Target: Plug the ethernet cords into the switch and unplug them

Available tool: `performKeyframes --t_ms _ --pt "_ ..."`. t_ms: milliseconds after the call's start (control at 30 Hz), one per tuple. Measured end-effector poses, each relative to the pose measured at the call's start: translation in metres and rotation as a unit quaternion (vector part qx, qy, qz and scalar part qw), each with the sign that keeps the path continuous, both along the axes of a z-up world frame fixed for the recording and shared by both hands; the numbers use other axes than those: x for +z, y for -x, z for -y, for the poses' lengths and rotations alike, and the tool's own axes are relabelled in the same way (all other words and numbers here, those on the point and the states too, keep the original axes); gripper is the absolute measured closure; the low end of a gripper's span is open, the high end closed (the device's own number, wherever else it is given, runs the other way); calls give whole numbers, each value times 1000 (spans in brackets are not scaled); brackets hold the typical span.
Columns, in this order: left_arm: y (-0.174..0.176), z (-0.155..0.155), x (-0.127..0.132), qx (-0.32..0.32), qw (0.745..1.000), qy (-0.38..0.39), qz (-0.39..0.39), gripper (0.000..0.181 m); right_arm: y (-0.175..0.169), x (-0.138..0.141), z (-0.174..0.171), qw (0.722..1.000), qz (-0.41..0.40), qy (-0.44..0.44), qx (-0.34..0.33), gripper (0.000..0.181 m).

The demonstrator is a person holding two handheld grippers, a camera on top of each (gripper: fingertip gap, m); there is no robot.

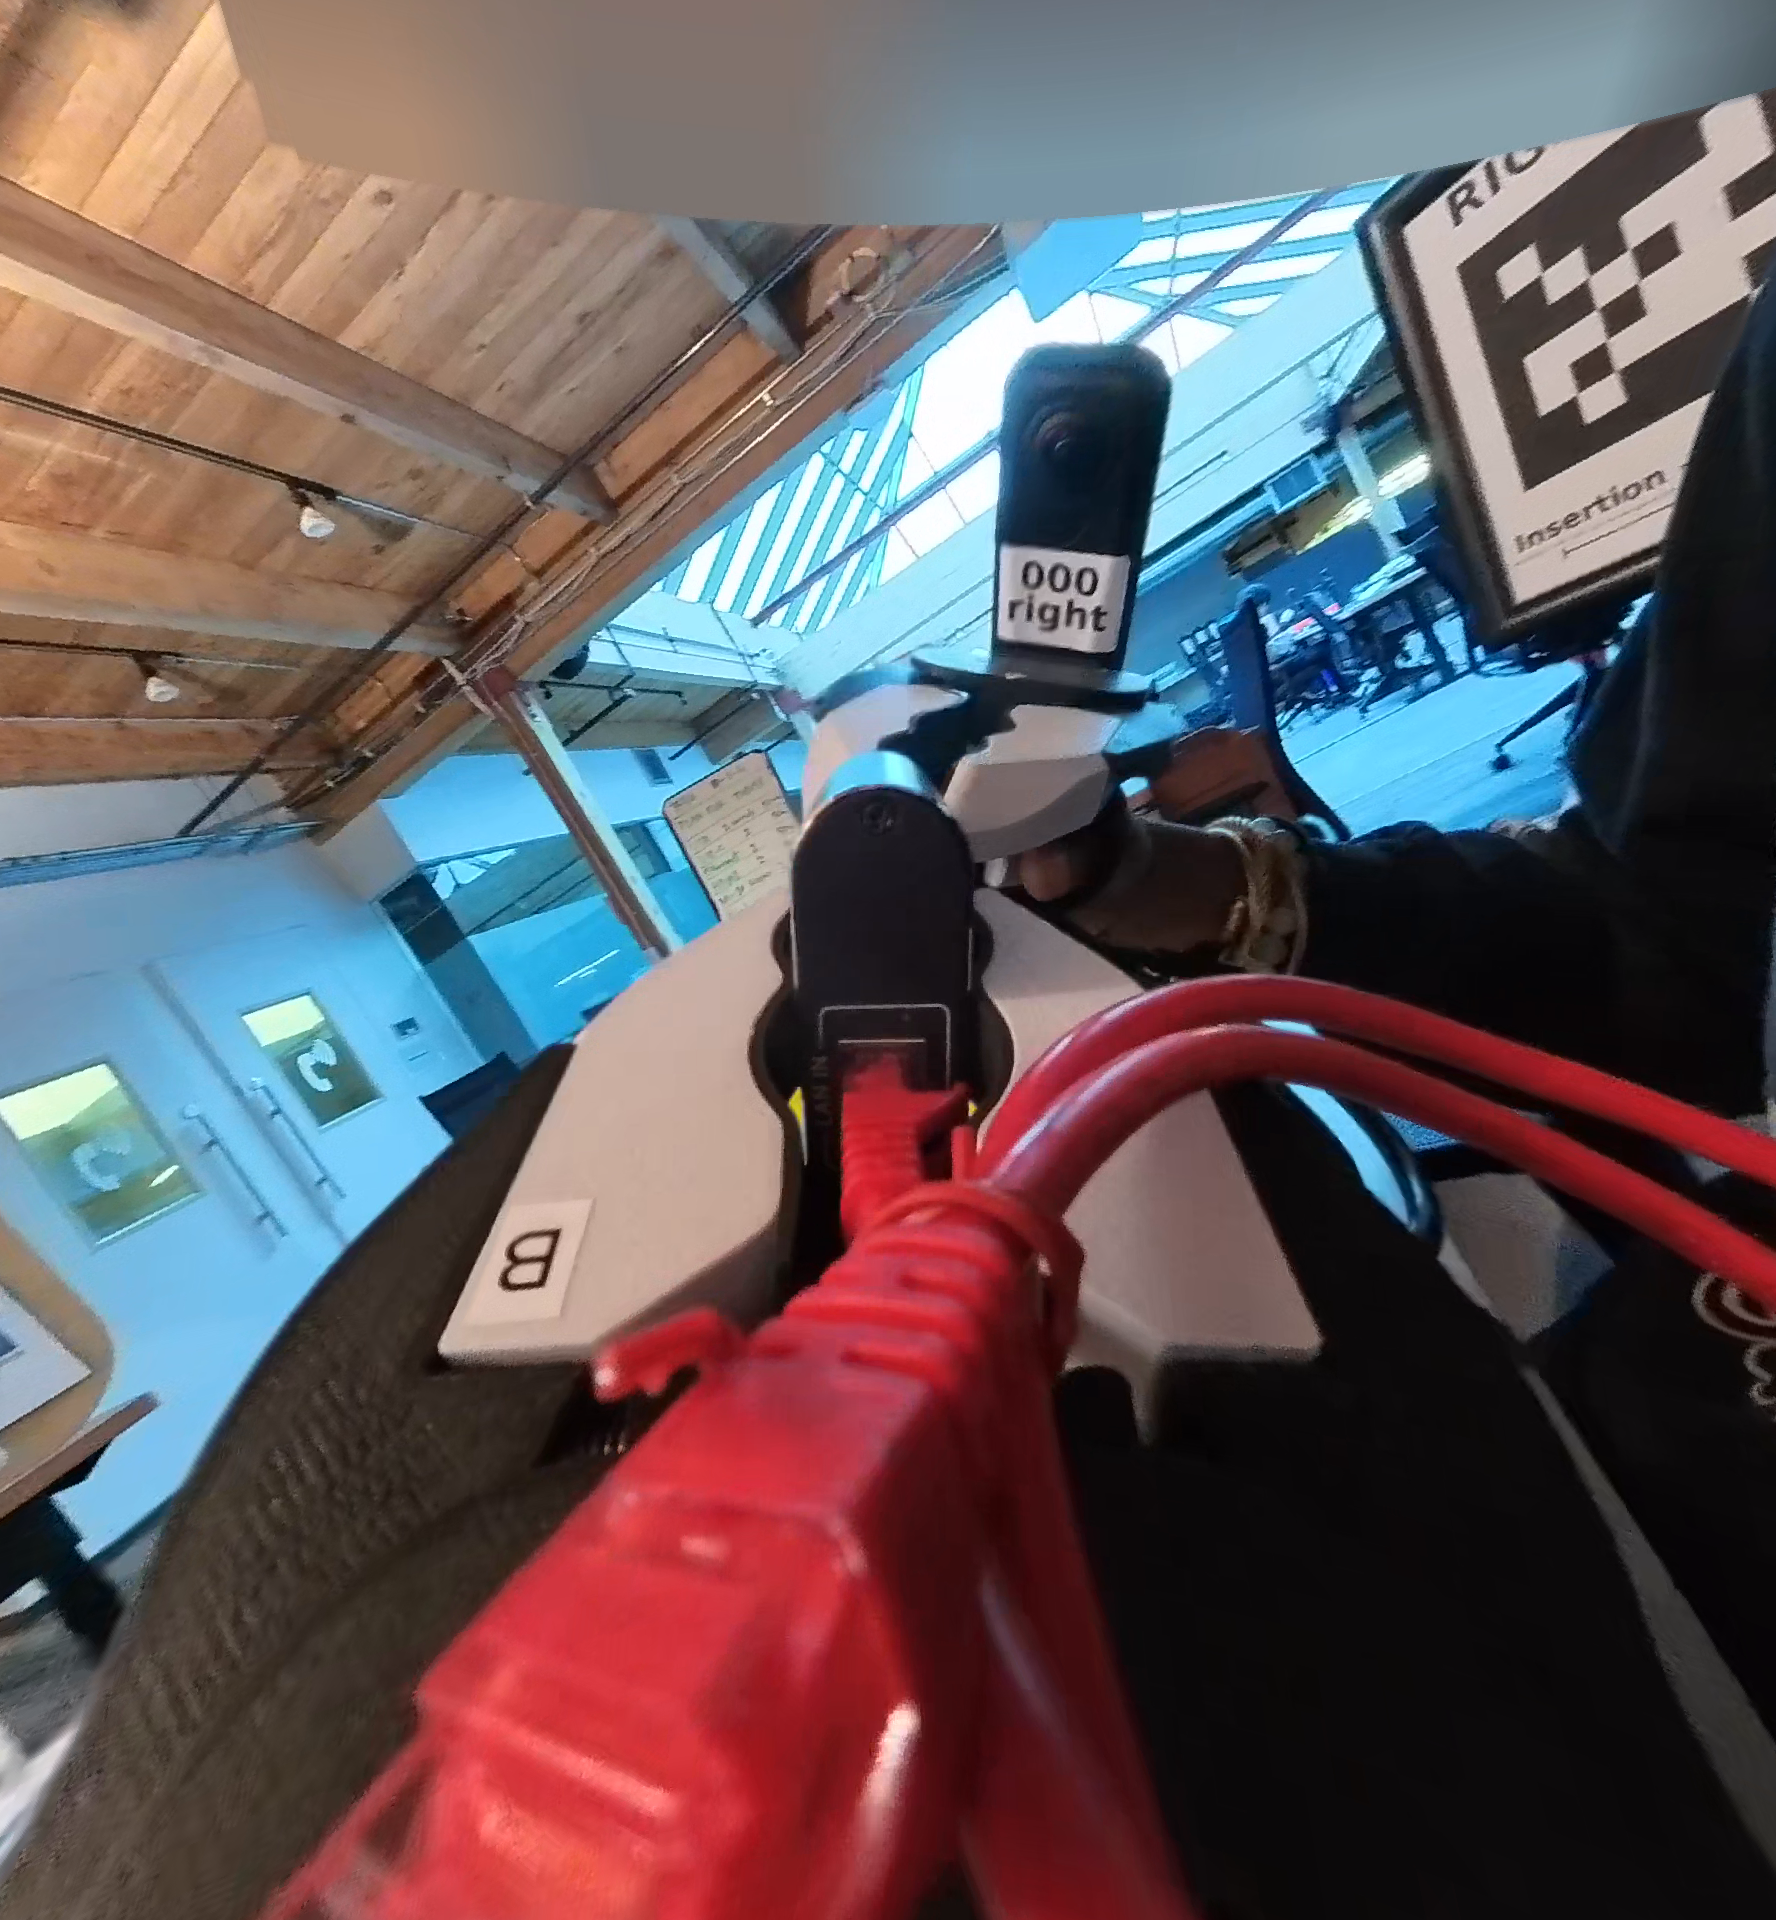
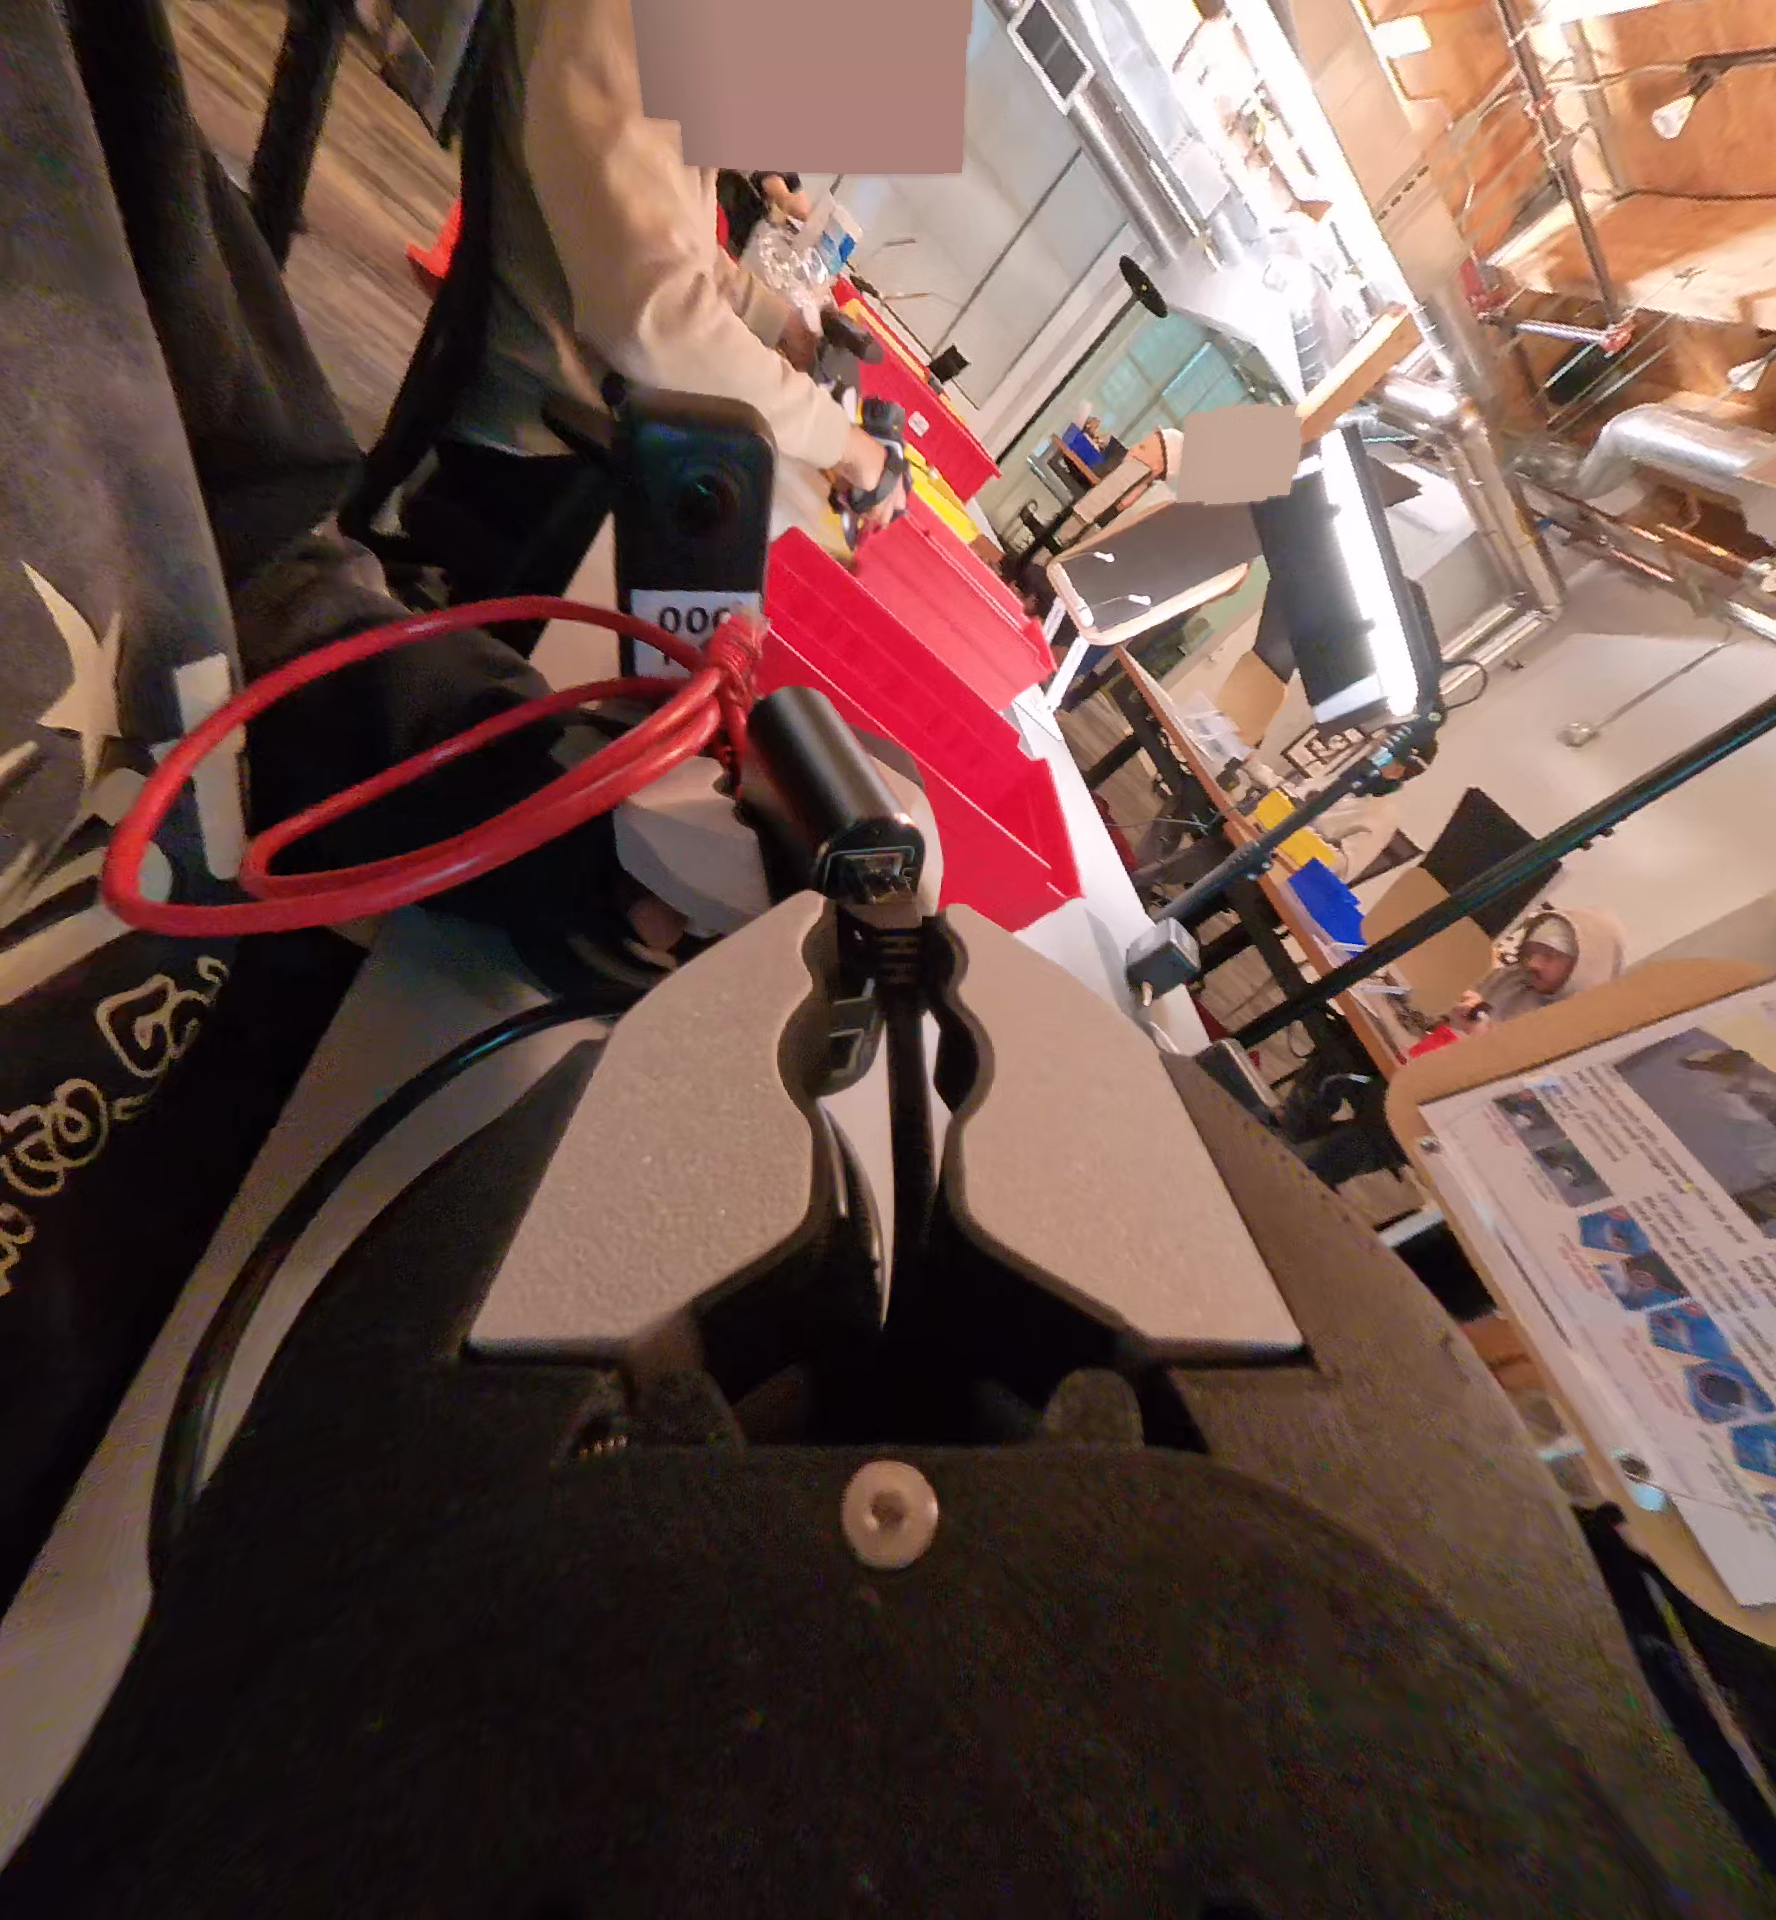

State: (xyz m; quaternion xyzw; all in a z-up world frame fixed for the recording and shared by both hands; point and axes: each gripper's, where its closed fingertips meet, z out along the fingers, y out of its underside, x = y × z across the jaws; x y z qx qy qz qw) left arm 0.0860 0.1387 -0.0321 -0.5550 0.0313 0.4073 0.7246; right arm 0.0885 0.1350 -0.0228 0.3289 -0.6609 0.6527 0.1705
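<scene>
Two cords meet one switch (image 1: pixel 884 914), a small black bar held in mid-air between the grippers, at frame centre in both views. The left gripper (image 1: pixel 884 997) has its jaws clenched on the switch at the near port end. The red plug (image 1: pixel 879 1112) sits in that port, so we judge this half of the plugging done.

The right gripper (image 2: pixel 879 935) has its jaws clamped on the black plug (image 2: pixel 868 966), with the black cord (image 2: pixel 905 1122) trailing back between them. The plug's nose is at the mouth of the opposite port. Whether it has seated fully we cannot tell, as the tip is too dark against the socket.

So we place the task about midway: if the black plug is not yet home it needs a last push, and after that both plugs must still come out.

Only the left wrist view shows the red plug seated, plus the red cord (image 1: pixel 1279 1081) bundled at lower right and its spare plug (image 1: pixel 759 1558) huge in the foreground. The black cord is hidden behind the switch there. Only the right wrist view shows the black plug, and from it the red cord reads as a tied loop at left — its port faces away.
</scene>
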Motion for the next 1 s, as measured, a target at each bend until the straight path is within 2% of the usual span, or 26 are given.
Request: performKeyframes --t_ms 167,800,900,1000 --pt "5 2 -1 33 999 12 -11 154 6 -2 1 1000 -12 -2 -18 166" --pt "10 0 -3 32 999 9 18 155 14 -3 -4 998 -44 -28 -42 166" --pt "9 -1 -5 23 1000 13 17 155 11 -7 -5 998 -51 -32 -26 166" --pt "4 -4 -7 -37 998 -4 48 152 11 -9 -8 999 -14 -44 -8 166"
